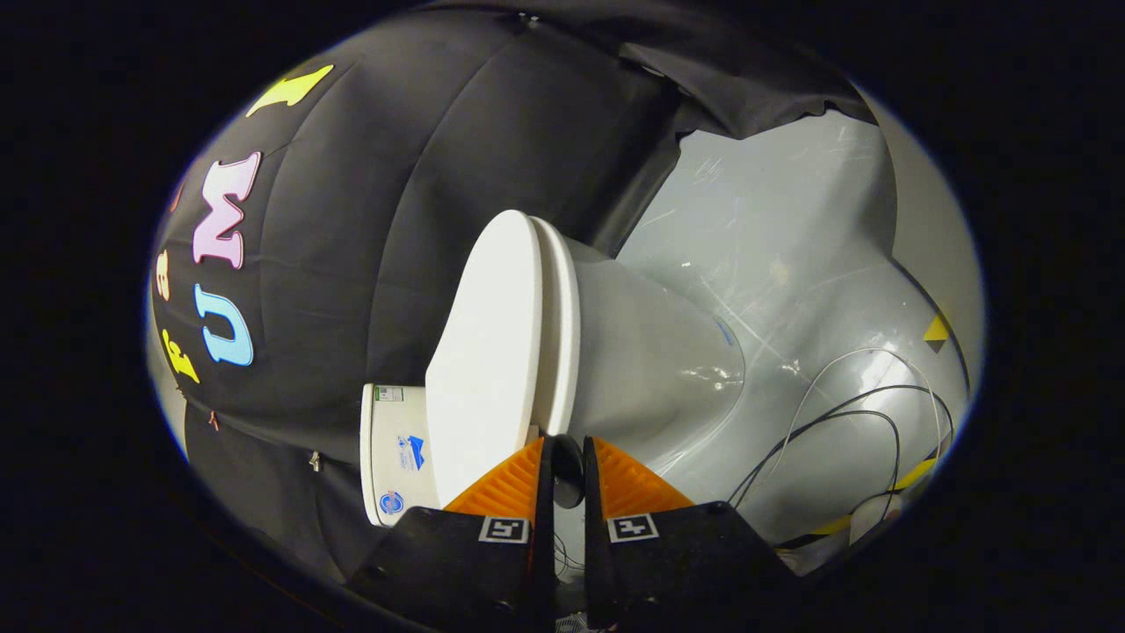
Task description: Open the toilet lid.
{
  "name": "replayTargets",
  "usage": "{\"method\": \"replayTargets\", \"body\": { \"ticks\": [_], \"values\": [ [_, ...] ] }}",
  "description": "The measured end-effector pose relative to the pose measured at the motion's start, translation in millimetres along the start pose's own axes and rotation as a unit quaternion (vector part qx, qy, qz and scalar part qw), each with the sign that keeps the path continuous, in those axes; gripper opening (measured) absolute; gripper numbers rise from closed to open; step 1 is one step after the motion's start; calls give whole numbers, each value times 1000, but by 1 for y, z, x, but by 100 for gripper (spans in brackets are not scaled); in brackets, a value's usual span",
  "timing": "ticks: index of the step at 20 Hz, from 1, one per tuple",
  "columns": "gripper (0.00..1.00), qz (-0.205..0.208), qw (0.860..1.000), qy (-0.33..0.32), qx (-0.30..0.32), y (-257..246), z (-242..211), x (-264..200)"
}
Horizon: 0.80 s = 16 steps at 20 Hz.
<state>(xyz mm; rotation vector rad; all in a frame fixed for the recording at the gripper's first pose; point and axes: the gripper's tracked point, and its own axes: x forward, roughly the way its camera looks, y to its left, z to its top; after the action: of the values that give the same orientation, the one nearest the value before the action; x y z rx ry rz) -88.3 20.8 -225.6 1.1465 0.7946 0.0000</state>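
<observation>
Gripper closing in on the edge of the toilet lid; lid lying shut against the seat.

The view is rolled sideways, so the toilet bowl is appearing tipped over, with the tank behind the lid. The fingers are standing nearly together with a narrow gap, gripping nothing, their tips just at the lid and seat rims. The lid is looking like rigid, glossy plastic: light, stiff, probably slippery, and hinged at the tank end. Hold is best taken at the free front rim, away from the hinge. Cables are lying on the grey floor beyond.
</observation>
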Motion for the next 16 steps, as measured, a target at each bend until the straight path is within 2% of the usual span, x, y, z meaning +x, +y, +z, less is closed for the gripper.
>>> {"method": "replayTargets", "body": {
  "ticks": [5, 6, 7, 16],
  "values": [
    [18, 19, 1000, 0, -3, 2, 7, -2],
    [11, 20, 1000, -8, 19, 5, 9, -1],
    [5, 22, 1000, -1, 10, 3, 3, -3],
    [5, 30, 999, -26, -11, 27, 11, -16]
  ]
}}
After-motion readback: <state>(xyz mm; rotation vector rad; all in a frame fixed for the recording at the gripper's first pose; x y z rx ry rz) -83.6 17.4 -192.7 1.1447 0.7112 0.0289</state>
